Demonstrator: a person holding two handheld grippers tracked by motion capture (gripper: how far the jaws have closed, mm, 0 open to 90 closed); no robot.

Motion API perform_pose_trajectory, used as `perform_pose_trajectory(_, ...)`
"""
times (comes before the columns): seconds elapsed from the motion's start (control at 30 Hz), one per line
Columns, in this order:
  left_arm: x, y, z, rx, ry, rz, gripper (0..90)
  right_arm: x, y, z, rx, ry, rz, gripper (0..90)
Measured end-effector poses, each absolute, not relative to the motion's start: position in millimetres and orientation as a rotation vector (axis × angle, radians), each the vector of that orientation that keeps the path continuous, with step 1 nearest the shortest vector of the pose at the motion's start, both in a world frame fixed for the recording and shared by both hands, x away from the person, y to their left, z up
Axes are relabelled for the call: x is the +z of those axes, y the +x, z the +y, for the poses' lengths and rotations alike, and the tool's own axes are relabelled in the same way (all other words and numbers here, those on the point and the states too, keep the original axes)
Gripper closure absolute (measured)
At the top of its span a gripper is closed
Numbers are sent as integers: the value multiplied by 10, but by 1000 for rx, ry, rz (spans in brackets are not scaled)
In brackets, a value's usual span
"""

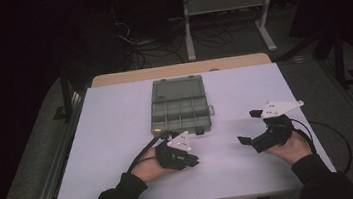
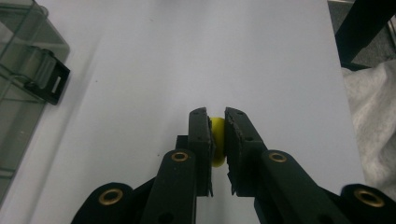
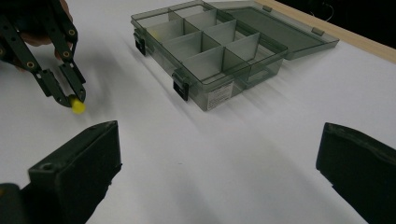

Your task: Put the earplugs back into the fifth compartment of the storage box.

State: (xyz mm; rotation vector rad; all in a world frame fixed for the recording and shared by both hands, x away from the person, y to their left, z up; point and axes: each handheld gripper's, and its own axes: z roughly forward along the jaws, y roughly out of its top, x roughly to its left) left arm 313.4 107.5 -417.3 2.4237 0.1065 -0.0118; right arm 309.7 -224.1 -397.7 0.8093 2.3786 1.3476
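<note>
You had the left gripper (image 2: 215,122) closed on a small yellow ball (image 2: 216,140), low over the table (image 1: 118,136), just near the organiser box (image 1: 179,105). The ball sat pinched between the jaws near their tips, bulging slightly past them. The right gripper (image 3: 217,163) stood wide open, holding nothing, well apart from the ball. Judged next: carry the ball level to an open compartment, keep the squeeze steady since a round part can squirt out, and lower it inside the divider walls before releasing. The box lid lay flat open behind.
</note>
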Motion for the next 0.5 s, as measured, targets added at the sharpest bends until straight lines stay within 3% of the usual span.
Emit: perform_pose_trajectory(0.5, -3919, 3230, 1314, 50, 2364, 145, 820, -3976, 3100, -2255, 1356, 819, 2373, 0)
